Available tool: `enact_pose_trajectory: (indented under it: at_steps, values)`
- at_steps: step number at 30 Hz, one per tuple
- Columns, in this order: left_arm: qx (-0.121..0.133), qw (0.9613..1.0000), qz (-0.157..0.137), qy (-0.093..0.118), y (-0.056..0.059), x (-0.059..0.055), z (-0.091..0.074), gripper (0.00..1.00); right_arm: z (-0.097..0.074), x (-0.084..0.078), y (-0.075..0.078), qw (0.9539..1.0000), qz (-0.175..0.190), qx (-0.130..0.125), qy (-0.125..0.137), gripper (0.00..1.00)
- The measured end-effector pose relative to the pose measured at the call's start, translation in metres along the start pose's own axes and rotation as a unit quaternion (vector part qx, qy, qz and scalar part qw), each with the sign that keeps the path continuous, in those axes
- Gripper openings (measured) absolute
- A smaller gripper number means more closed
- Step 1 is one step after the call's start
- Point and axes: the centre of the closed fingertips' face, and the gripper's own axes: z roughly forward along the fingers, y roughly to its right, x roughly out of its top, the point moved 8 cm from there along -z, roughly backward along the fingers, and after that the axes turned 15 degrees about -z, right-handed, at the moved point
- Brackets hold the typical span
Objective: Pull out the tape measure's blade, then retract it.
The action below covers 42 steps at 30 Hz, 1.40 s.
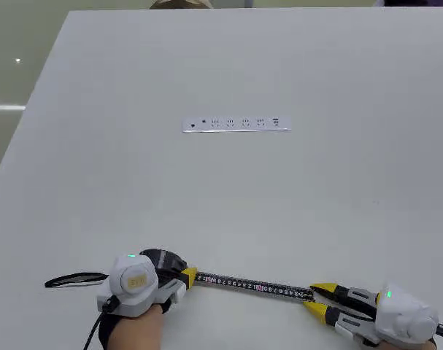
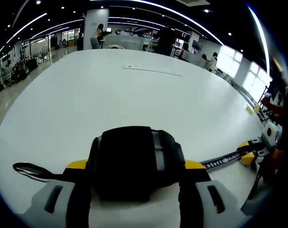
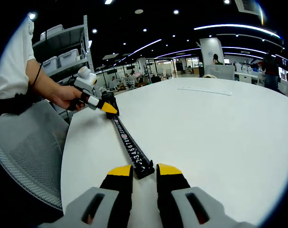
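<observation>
A black tape measure case (image 1: 163, 262) sits near the table's front edge, and my left gripper (image 1: 174, 272) is shut on it. In the left gripper view the case (image 2: 134, 159) sits between the yellow-tipped jaws of my left gripper (image 2: 134, 167). The dark blade (image 1: 254, 286) is drawn out to the right, flat along the table. My right gripper (image 1: 317, 300) is shut on its end. In the right gripper view the blade's end (image 3: 144, 170) lies pinched in my right gripper (image 3: 144, 171). A black wrist strap (image 1: 75, 279) trails left of the case.
A white power strip (image 1: 236, 124) lies flat at the middle of the white table (image 1: 221, 197). Beyond the table's left edge, the floor (image 1: 17, 80) shows. A mesh chair (image 3: 25, 152) stands at the table's near edge, beside the person.
</observation>
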Motion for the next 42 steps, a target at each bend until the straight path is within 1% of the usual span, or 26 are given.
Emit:
enact_pose_trajectory:
  at_steps: [5,8,21,22,31,32,33,34,36,37,39,42]
  values:
    - [0.000,1.0000,0.001,-0.001,0.000,0.000,0.000,0.73,-0.001,0.000,0.001,1.0000,0.000,0.007,0.003,0.18]
    - [0.000,1.0000,0.002,-0.001,0.000,0.000,0.000,0.73,-0.001,0.000,0.000,0.9998,-0.017,0.013,-0.001,0.17]
    - [0.002,1.0000,0.006,-0.003,0.000,0.000,0.000,0.73,-0.002,0.000,0.001,0.9994,-0.032,0.011,0.001,0.14]
    - [0.002,1.0000,0.006,-0.004,0.000,0.000,-0.001,0.73,-0.002,0.000,0.001,0.9992,-0.039,0.011,0.001,0.14]
    - [0.003,0.9999,0.013,-0.008,-0.001,-0.001,0.000,0.71,-0.002,0.000,0.001,0.9993,-0.037,0.008,0.002,0.14]
    - [0.006,0.9996,0.025,-0.013,-0.002,-0.001,0.000,0.70,-0.002,0.000,0.001,0.9993,-0.037,0.008,0.002,0.13]
    - [0.018,0.9969,0.064,-0.041,-0.004,-0.005,-0.004,0.69,-0.002,0.000,0.000,0.9993,-0.035,0.010,0.003,0.13]
    - [0.007,0.9994,0.030,-0.016,0.005,-0.003,-0.002,0.69,-0.002,0.000,0.000,0.9993,-0.037,0.011,0.001,0.13]
    - [0.004,0.9995,0.027,-0.011,0.008,-0.001,-0.004,0.69,-0.002,0.001,0.001,0.9994,-0.034,0.010,0.002,0.13]
    - [0.001,0.9996,0.028,-0.008,0.007,-0.002,-0.004,0.69,-0.001,0.000,0.001,0.9994,-0.032,0.009,0.003,0.13]
    - [0.001,0.9996,0.028,-0.009,0.008,-0.001,-0.003,0.69,-0.001,0.000,0.001,0.9995,-0.031,0.008,0.005,0.13]
    - [0.001,0.9996,0.026,-0.009,0.005,0.000,-0.002,0.69,-0.001,0.000,0.001,0.9996,-0.029,0.006,0.005,0.13]
